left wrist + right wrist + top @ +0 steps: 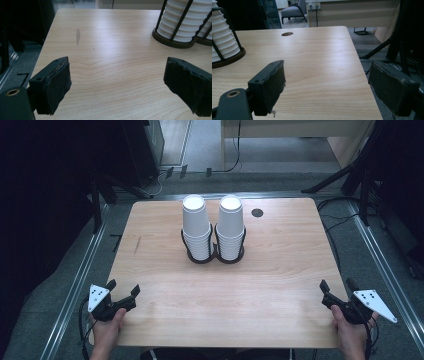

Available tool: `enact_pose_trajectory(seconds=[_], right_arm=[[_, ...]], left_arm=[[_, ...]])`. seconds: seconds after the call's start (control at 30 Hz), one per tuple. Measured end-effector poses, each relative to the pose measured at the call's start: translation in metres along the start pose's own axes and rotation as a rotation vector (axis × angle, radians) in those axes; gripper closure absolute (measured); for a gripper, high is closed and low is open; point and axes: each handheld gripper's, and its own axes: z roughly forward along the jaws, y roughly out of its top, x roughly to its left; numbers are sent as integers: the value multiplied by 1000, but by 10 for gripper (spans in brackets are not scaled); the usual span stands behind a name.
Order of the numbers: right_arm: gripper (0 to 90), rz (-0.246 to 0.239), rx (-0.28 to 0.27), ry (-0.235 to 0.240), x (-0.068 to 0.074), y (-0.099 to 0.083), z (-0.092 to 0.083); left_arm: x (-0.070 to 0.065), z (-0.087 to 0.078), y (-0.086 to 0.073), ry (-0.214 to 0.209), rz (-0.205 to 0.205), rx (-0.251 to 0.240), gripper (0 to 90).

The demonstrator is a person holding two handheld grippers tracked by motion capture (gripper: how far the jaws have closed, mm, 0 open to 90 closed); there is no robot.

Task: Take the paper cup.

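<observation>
The two tall stacks of white paper cups, the left stack (pixel 196 227) and the right stack (pixel 231 227), stand upside down side by side in a black wire holder (pixel 212 256) with two round rings, far ahead of both tongs and between them. The left tongs (pixel 122 291) rest at the near left corner of the pale wooden table (pixel 260 300), held in the person's left hand (pixel 106 330), and the cups are ahead of them and off to their right. The right tongs (pixel 337 287) rest at the near right corner in the person's right hand (pixel 350 332), and the cups are ahead of them and off to their left. Both tongs are released, with their black padded jaws standing apart and nothing between them, as the left gripper view and the right gripper view show. A small dark round hole (pixel 257 212) in the table lies beyond the right stack. The step in hand looks like the first reach for a cup. To do it well, I think one pair of tongs should go in slowly toward the top cup of the nearer stack, stay wide until the cup wall is between the pads, then squeeze softly so the thin paper does not crush. The other tongs could steady the holder, so that it does not slide or tip.
</observation>
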Motion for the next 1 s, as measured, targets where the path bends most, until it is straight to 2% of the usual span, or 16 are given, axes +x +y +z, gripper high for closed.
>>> enact_pose_trajectory(seconds=[0.13, 0.2, 0.23, 0.33, 0.47, 0.57, 0.83, 1.0], right_arm=[[134, -31, 8, 6, 4, 2, 0], [122, 11, 13, 39, 5, 5, 0], [109, 16, 12, 50, 7, 7, 1], [77, -11, 5, 67, 16, 15, 3], [50, 5, -17, 116, 30, 28, 5], [36, -10, -25, 149, 40, 38, 8], [36, -26, -54, 207, 69, 62, 22], [48, -29, -72, 238, 90, 78, 33]], left_arm=[[0, 0, 0, -1, -5, -3, 71], [0, 0, 0, -1, -12, -7, 72], [0, -1, 0, -3, -12, -10, 71], [1, -2, 0, -9, -20, -12, 72], [3, -2, 1, -15, -31, -17, 71], [3, -2, 1, -13, -32, -18, 71], [0, -1, 3, -8, -16, -20, 72], [3, -1, 2, -11, -27, -19, 71]])
